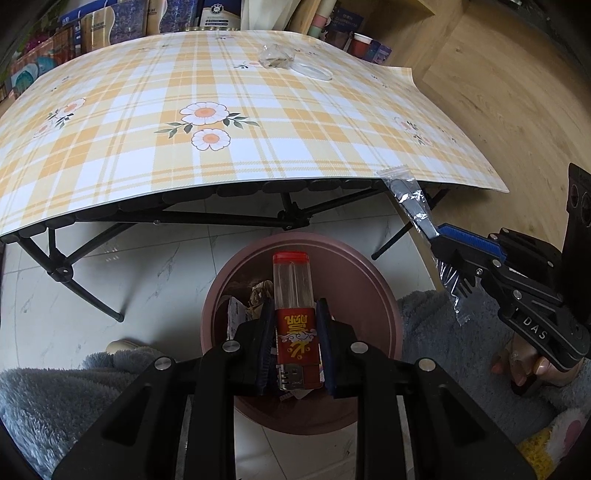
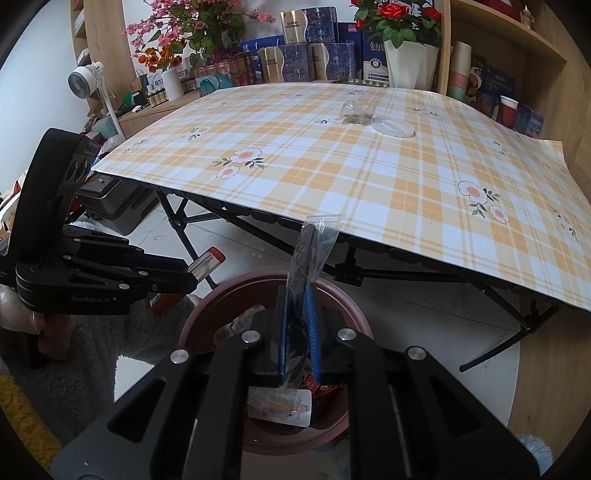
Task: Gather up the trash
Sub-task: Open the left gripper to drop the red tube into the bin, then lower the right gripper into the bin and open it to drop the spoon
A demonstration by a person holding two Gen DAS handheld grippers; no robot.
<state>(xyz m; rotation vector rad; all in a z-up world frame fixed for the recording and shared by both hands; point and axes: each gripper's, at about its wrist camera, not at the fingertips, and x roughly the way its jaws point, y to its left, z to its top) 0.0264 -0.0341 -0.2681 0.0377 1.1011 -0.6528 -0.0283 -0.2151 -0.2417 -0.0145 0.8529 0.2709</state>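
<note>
Holding wrappers, perhaps cards, pink bin (image 1: 388, 291)

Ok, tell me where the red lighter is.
The red lighter is clamped in the left gripper, held over the pink trash bin just in front of the folding table.

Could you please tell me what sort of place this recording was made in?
Most likely a lived-in home room: a folding table under a plaid floral cloth, wooden shelves crowded with boxed goods and potted flowers, and a pink waste bin on the tiled floor.
</note>
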